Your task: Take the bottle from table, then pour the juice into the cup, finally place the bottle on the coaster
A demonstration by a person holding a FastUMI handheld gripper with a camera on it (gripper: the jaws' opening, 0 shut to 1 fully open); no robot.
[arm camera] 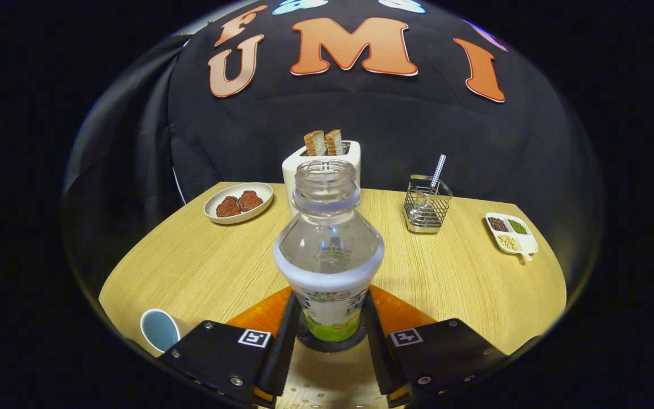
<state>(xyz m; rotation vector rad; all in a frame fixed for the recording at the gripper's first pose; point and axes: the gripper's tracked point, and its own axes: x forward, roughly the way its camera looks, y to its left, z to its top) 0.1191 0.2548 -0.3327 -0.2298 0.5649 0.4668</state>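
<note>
Where the claw grips, bottle upright on coaster

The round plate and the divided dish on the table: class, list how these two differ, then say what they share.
Shape: the round plate is one open oval; the divided dish is longish with separate compartments.
Contents: the plate holds two reddish-brown pieces; the dish holds small grains, dark, green and pale.
Position: the plate lies left of the toaster; the dish lies right of the wire basket.
Shared: both are white, shallow and lie flat on the wooden table.
</note>
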